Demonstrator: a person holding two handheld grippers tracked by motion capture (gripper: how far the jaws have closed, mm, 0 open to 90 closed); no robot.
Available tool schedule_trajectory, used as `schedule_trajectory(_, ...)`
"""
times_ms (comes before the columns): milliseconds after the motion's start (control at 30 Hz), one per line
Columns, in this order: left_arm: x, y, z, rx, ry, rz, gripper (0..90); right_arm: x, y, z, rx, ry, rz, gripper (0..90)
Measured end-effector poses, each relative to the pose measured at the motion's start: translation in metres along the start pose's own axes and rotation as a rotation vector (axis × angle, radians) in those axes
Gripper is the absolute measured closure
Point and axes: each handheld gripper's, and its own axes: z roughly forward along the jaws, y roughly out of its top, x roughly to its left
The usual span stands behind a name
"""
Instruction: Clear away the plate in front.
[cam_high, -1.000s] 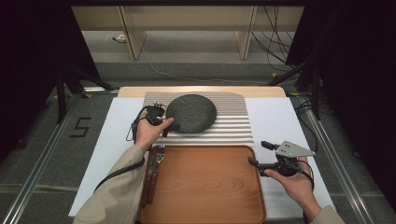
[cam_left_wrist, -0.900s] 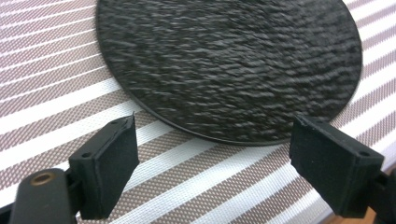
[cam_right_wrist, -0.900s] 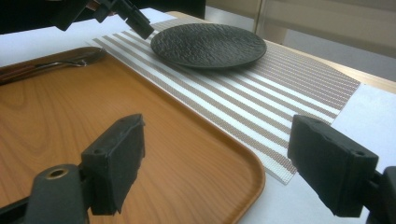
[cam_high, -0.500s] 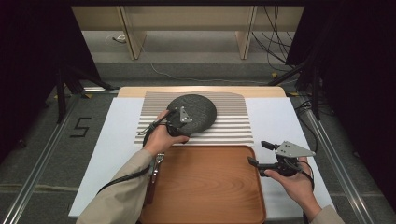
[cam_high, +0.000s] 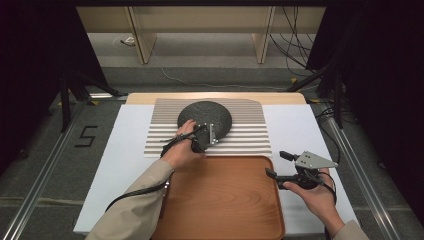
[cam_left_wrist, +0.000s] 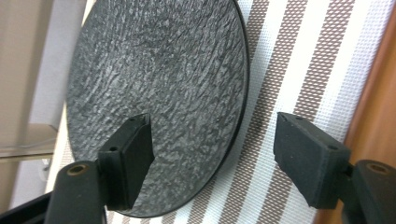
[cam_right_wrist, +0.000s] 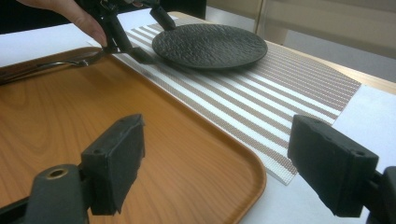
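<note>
A dark, rough-textured round plate (cam_high: 205, 116) (cam_left_wrist: 159, 88) (cam_right_wrist: 210, 44) lies flat on a brown-and-white striped placemat (cam_high: 247, 137) (cam_left_wrist: 299, 60). My left gripper (cam_high: 212, 132) (cam_left_wrist: 215, 126) (cam_right_wrist: 152, 35) is at the plate's near rim, turned on its side. One jaw is over the plate's top and the other over the mat beside it. Its jaws have just been closing, with the rim between them, and the pads stand clear of it. My right gripper (cam_high: 275, 163) (cam_right_wrist: 219, 135) hovers open over the right edge of the wooden tray (cam_high: 225, 205) (cam_right_wrist: 154, 140), holding nothing.
The tray sits at the near side of a white board (cam_high: 300, 132), touching the placemat's near edge. A metal fork (cam_right_wrist: 65, 63) lies at the tray's left rim. Dark floor, metal rails and stand legs surround the table.
My left hand has swung right, from the plate's left side to its near rim, and its jaws now straddle that rim. The right hand has stayed still.
</note>
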Motion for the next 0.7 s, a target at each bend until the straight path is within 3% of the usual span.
schedule_trajectory(300,-0.004,0.004,0.007,0.035,0.049,0.069,34.9,0.0,0.0,0.0,0.001,0.001,0.0,19.8)
schedule_trajectory(700,-0.005,0.002,0.017,0.066,0.07,0.087,46.9,0.0,0.0,0.0,0.002,0.003,0.001,19.8)
